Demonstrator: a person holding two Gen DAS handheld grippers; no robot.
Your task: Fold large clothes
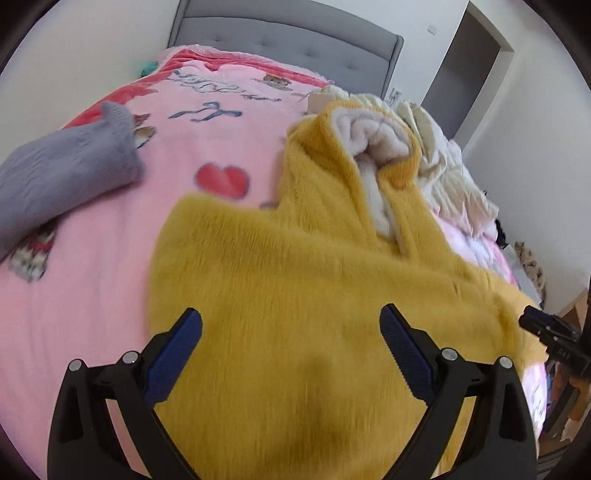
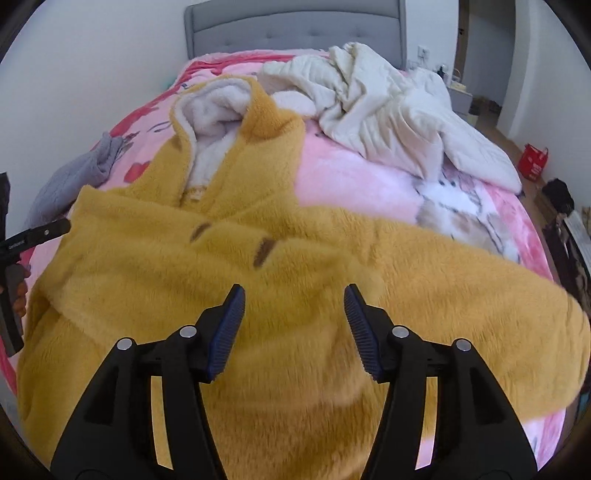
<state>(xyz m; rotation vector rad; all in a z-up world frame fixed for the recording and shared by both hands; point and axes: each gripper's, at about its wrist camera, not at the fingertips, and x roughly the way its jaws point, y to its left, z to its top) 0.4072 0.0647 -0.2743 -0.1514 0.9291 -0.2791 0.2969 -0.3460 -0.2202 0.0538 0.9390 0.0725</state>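
A large fuzzy yellow hooded coat with white fleece lining lies spread on the pink bed blanket. It also shows in the right wrist view, hood toward the headboard, two brown toggles on its front. My left gripper is open and empty, hovering over the coat's near part. My right gripper is open and empty above the coat's middle. The right gripper shows at the right edge of the left wrist view; the left gripper shows at the left edge of the right wrist view.
A grey knit garment lies on the bed's left side. A crumpled cream quilted garment lies at the bed's far right. A grey padded headboard stands against the wall. A red box sits on the floor at right.
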